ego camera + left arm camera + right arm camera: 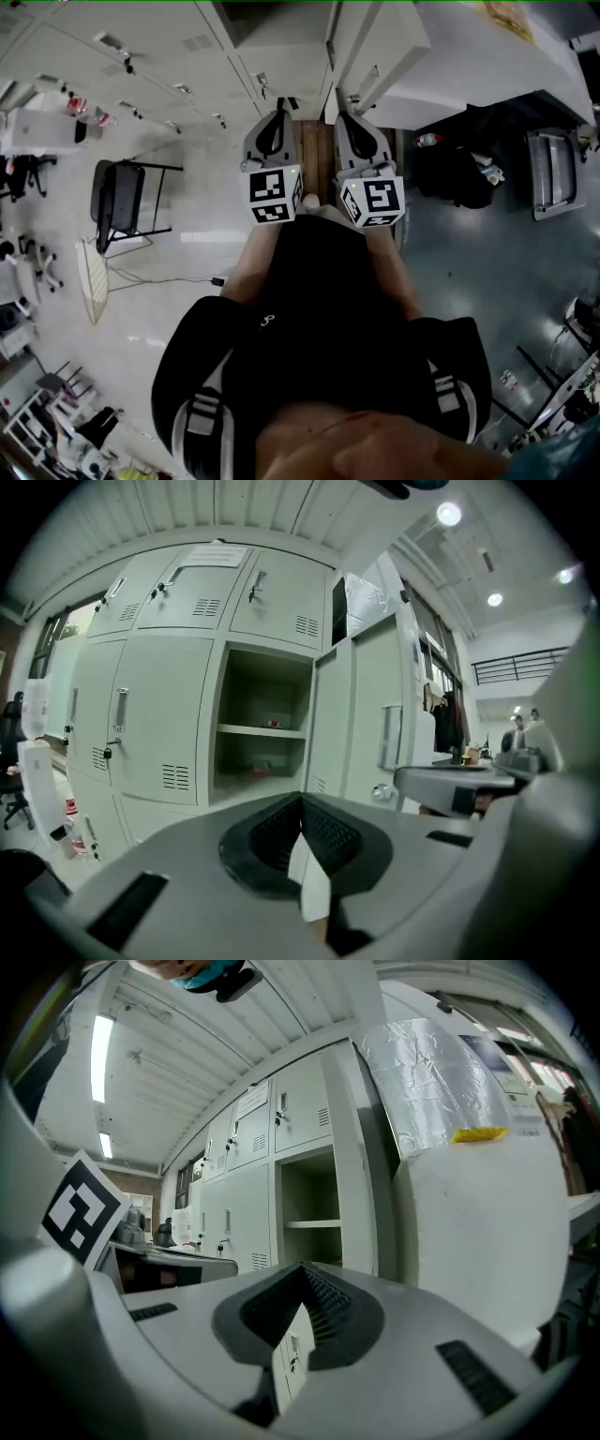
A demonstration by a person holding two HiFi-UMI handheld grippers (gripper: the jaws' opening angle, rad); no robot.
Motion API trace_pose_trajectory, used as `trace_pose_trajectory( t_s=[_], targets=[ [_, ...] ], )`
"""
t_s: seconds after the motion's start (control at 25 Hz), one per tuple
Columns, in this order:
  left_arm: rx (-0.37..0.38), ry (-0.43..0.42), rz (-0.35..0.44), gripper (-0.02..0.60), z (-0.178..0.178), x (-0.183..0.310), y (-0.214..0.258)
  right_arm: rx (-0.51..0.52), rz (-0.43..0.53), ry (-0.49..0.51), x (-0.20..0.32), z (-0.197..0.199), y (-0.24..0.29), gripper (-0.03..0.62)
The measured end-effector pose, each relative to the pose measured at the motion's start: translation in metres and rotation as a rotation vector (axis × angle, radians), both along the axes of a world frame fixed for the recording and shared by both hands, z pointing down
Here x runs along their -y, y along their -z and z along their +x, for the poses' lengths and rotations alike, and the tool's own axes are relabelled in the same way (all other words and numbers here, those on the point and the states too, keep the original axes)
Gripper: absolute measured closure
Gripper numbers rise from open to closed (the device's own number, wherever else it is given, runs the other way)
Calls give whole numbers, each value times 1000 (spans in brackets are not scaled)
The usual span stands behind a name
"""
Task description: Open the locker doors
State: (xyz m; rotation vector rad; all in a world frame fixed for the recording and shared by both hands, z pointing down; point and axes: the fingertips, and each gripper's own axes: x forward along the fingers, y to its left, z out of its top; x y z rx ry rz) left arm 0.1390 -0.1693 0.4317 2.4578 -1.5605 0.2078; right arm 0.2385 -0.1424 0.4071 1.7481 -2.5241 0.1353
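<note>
— right gripper view first: what are the jaws doing?
— the right gripper (302,1269) has its jaws pressed together on nothing. the left gripper (302,803) looks the same in its own view, closed and empty. the head view shows both side by side in front of the person, noses toward the lockers (187,592).
— and the doors?
— straight ahead one compartment (262,724) already stands open, its open door (370,724) swung out to the right. the closed door (155,728) just left of it carries an upright handle (120,710), long axis vertical.
— so which hand?
— i'd judge the left gripper nearer, since the closed doors lie ahead and to the left. its jaws would have to spread first.
— anything unclear?
— the gripper bodies cover the bottom row. something small hangs below that handle, maybe a lock, i can't tell. the bits on the shelf are too small to name. a pale panel (487,1241) fills the right of the right gripper view, open door or cabinet side, i can't tell which.
</note>
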Motion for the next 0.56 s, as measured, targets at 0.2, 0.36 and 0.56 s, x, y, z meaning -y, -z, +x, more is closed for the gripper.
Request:
trace_pose_trajectory(
  t_s=[0.2,0.36,0.56],
  targets=[
    [4,-17,-7,571,3,4,-2,6,1,2,6,-2,1,579],
    [-6,-16,-1,571,1,7,2,10,-2,7,9,-4,0,579],
    [-1,-22,-3,571,1,10,-1,12,-6,20,14,-8,-5,579]
  ],
)
